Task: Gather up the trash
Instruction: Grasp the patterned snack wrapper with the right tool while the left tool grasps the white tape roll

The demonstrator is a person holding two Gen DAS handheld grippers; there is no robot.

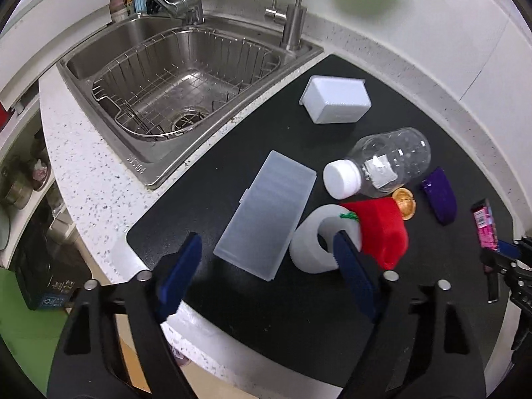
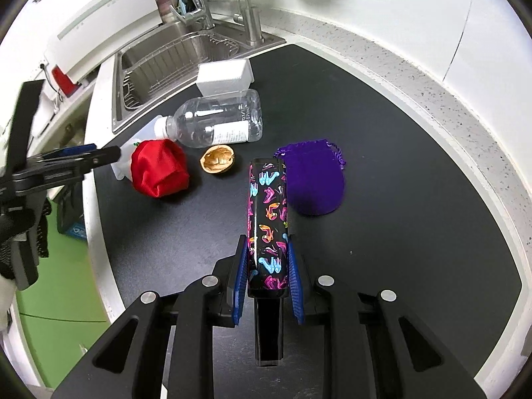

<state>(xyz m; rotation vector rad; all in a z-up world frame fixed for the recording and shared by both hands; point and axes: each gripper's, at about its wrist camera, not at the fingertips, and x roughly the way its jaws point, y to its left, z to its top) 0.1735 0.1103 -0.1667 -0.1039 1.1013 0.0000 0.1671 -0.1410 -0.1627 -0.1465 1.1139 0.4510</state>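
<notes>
Black-cased right tongs [image 2: 267, 271] clamp patterned case [image 2: 268, 219]; left tongs [image 1: 266, 266] gape above clear box [image 1: 266, 214].

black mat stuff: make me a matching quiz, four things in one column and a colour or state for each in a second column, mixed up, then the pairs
Things
1. bottle
2. pouch
3. walnut shell
4. patterned case

States
a. purple, lying flat on the mat
b. clamped in the right tool
c. clear, on its side, white cap on
d. golden-brown, empty half, open side up

Pairs: 1-c, 2-a, 3-d, 4-b
</notes>
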